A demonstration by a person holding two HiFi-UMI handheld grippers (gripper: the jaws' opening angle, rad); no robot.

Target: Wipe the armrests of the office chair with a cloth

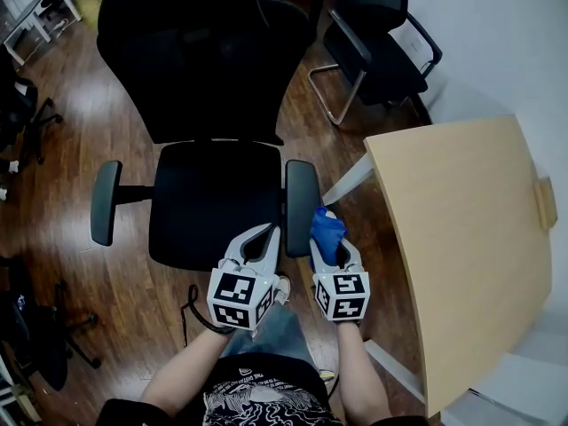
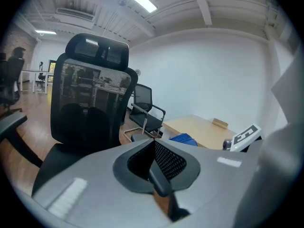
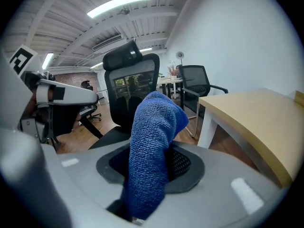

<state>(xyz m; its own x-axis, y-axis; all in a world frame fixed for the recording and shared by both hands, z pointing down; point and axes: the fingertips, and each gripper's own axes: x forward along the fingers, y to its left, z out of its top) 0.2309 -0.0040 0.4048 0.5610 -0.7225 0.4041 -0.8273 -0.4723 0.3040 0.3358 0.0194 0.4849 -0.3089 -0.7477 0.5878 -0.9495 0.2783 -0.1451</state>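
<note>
**Bringing the cloth onto the nearer armrest**

The armrest on my left (image 1: pixel 106 202) stands well apart from both my hands, across the seat of the office chair (image 1: pixel 213 204); by my reckoning it waits its turn.

My left gripper (image 1: pixel 264 236) hovers over the front edge of the seat. Its jaws are clenched together on nothing. The forearm reaches straight ahead from my body and the marker cube faces up at me. I would keep this hand clear, or rest it against the chair so the chair does not roll or swivel under the wipe.

The armrest on my right (image 1: pixel 302 206) lies just beside the right gripper (image 1: pixel 332 248), whose jaws are grasping the blue cloth (image 1: pixel 327 232). The cloth stands up out of the jaws in a bunched fold, close to the near end of the pad. I cannot tell whether it touches yet.

To do this well I should:
- tip the wrist so the free fold lies flat on the pad, rather than the jaw tips scraping it;
- start at the near end and draw one steady stroke along the whole length, pressing lightly;
- mind the corner of the wooden counter (image 1: pixel 461 238), close on the right of my forearm.
</note>
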